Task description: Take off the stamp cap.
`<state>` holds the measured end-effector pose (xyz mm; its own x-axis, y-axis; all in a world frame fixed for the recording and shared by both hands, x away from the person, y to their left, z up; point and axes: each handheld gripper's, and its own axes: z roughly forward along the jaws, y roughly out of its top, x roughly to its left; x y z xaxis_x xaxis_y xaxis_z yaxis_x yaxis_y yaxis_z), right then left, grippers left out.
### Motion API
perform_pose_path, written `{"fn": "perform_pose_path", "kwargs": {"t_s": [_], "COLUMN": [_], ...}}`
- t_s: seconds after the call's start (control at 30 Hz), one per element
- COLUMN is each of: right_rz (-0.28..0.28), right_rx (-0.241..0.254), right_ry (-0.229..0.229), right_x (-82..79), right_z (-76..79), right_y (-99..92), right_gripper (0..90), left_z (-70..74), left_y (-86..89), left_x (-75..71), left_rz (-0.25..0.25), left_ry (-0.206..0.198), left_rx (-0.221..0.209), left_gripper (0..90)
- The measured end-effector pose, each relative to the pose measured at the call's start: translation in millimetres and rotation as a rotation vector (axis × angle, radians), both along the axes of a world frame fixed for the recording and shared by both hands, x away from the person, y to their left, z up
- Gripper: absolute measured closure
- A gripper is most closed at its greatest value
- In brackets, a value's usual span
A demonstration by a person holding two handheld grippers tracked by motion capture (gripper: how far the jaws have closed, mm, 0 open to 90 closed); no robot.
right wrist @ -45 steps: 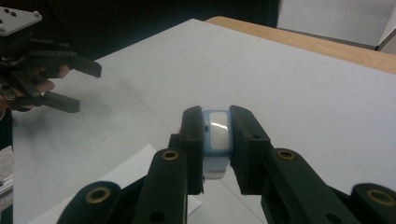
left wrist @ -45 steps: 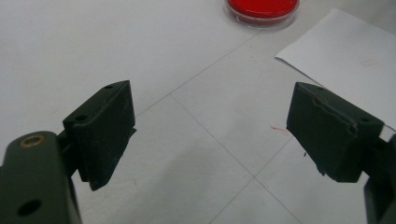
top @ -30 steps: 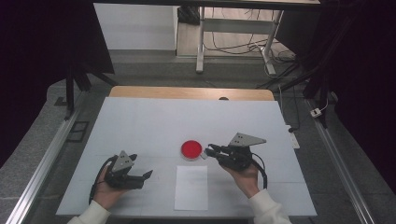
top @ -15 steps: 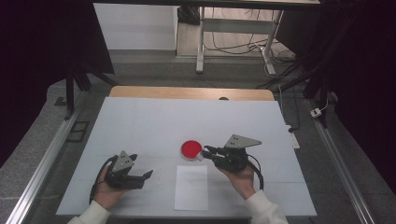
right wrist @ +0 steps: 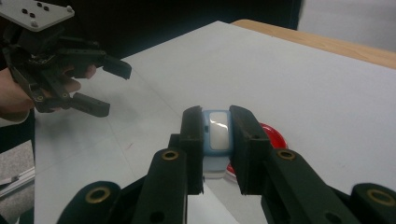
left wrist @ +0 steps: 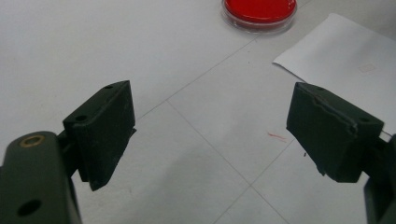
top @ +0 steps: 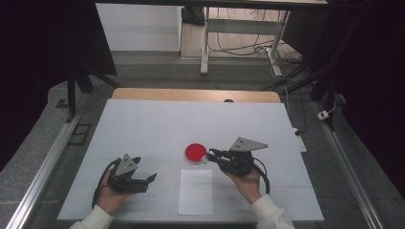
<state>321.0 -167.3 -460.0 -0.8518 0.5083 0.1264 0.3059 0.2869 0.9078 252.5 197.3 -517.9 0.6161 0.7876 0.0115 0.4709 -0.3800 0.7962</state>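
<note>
I see the white table point(top: 143, 124) with the red dish point(top: 195, 152) as my landmark. A paper sheet point(top: 196, 191) lies just nearer me than the dish, probably a landing spot. My left gripper point(top: 152, 178) waits well left of the dish, jaws apart, empty. My right gripper point(right wrist: 217, 140) is clamped on a small light-blue block point(right wrist: 217, 129) at the dish's edge.
</note>
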Motion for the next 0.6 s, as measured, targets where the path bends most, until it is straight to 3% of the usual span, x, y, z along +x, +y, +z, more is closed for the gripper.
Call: {"fn": "perform_pose_path", "kwargs": {"t_s": [0.6], "right_rz": [-0.013], "right_rx": [0.005], "right_ry": [0.001], "right_x": [0.6], "right_z": [-0.3], "right_y": [-0.8], "right_gripper": [75.4], "left_z": [5.5], "left_y": [-15.5], "left_x": [5.2], "left_rz": [-0.022], "left_ry": [-0.026], "left_rx": [0.010], "left_gripper": [15.9]}}
